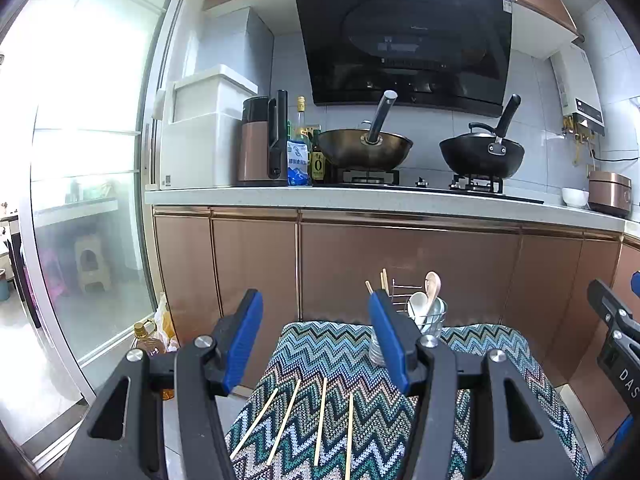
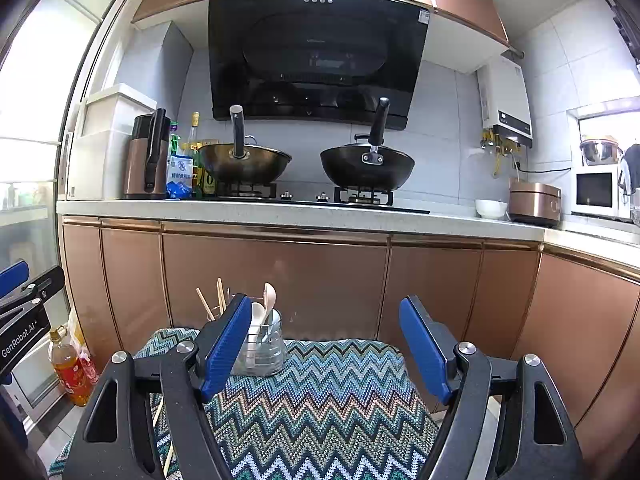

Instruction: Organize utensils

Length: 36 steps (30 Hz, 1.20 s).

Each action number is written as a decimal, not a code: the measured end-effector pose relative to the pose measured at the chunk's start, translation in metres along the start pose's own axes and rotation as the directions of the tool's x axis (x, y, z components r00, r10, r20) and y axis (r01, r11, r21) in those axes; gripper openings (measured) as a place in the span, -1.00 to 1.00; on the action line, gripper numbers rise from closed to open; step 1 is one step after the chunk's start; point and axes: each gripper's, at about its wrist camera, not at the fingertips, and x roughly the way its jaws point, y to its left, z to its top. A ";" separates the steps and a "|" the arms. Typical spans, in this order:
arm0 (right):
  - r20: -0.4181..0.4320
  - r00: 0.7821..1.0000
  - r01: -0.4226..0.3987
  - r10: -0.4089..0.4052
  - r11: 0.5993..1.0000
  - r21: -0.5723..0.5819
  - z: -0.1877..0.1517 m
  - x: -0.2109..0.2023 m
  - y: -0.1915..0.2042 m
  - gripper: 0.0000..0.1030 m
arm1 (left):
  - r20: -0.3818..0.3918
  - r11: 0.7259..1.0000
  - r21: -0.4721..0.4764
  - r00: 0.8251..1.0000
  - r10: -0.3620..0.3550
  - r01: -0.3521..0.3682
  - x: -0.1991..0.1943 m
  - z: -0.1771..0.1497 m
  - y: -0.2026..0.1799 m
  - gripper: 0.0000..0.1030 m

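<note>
1. Four loose chopsticks point(image 1: 304, 420) lie side by side on the zigzag-patterned cloth point(image 1: 340, 360), fanned slightly, directly below and between your left fingers.
2. At the far edge of the cloth stands a utensil holder point(image 2: 260, 344), a clear cup in a wire frame. It holds white spoons point(image 2: 266, 304) with their bowls up; a few more chopsticks point(image 2: 212, 300) stand in its left part, tips pointing up.
3. Your left hand-held gripper point(image 1: 316, 320) is spread wide and has nothing between its blue pads point(image 1: 244, 336). It hovers above the loose chopsticks without touching them, and its right pad partly hides the holder.
4. Your right hand-held gripper point(image 2: 324, 328) is also spread wide and carries nothing. It sits over the cloth to the right of the holder, whose left side is covered by the gripper's left pad.
5. In the right wrist view, one loose chopstick point(image 2: 170, 448) shows at the lower left, mostly hidden behind the gripper body.
6. Beyond the cloth are copper-coloured cabinet doors point(image 2: 276, 276) under a pale worktop point(image 2: 240, 210).
7. On the worktop's hob stand two woks point(image 2: 245, 166), a brownish one on the left and a black one on the right, below a black range hood point(image 2: 316, 56).
8. A bottle of oil point(image 2: 70, 368) stands on the floor left of the cloth.
</note>
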 end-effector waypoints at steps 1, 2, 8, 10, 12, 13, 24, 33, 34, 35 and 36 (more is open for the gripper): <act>-0.002 1.000 0.001 -0.001 1.000 -0.001 0.000 0.000 0.000 0.47 | -0.001 1.000 0.000 1.000 -0.001 0.001 0.001 0.000 0.000 0.04; -0.004 1.000 0.000 0.000 1.000 -0.001 0.000 0.001 0.000 0.47 | -0.003 1.000 0.002 1.000 -0.004 0.004 0.001 -0.001 0.000 0.04; -0.015 1.000 -0.003 0.002 1.000 -0.008 -0.002 0.004 0.001 0.47 | -0.005 1.000 0.010 1.000 -0.014 0.014 0.003 -0.002 -0.001 0.04; -0.020 1.000 -0.005 0.004 1.000 -0.012 -0.002 0.005 0.002 0.47 | -0.011 1.000 0.016 1.000 -0.013 0.013 0.004 -0.002 -0.002 0.04; -0.023 1.000 -0.006 0.005 1.000 -0.017 -0.002 0.007 0.004 0.47 | -0.019 1.000 0.020 1.000 -0.012 0.012 0.005 -0.003 -0.001 0.04; -0.025 1.000 -0.006 0.006 1.000 -0.018 -0.003 0.007 0.004 0.47 | -0.029 1.000 0.023 1.000 -0.013 0.013 0.007 -0.003 0.000 0.04; -0.052 0.998 -0.048 0.046 0.998 -0.038 -0.012 0.015 0.014 0.47 | -0.098 1.000 0.021 0.995 0.005 -0.003 0.029 -0.002 0.022 0.04; -0.221 0.947 -0.231 0.233 0.972 0.036 -0.036 0.067 0.021 0.45 | -0.307 0.993 -0.015 0.945 -0.113 0.114 0.085 -0.013 0.059 0.04; -0.242 0.937 -0.248 0.252 0.968 0.044 -0.039 0.073 0.023 0.39 | -0.357 0.989 -0.035 0.923 -0.147 0.144 0.097 -0.018 0.063 0.04; -0.278 0.918 -0.279 0.284 0.959 0.056 -0.044 0.083 0.027 0.31 | -0.404 0.984 -0.056 0.898 -0.176 0.168 0.109 -0.024 0.066 0.03; -0.305 0.901 -0.305 0.309 0.950 0.063 -0.048 0.090 0.031 0.27 | -0.444 0.980 -0.072 0.874 -0.197 0.184 0.119 -0.029 0.069 0.03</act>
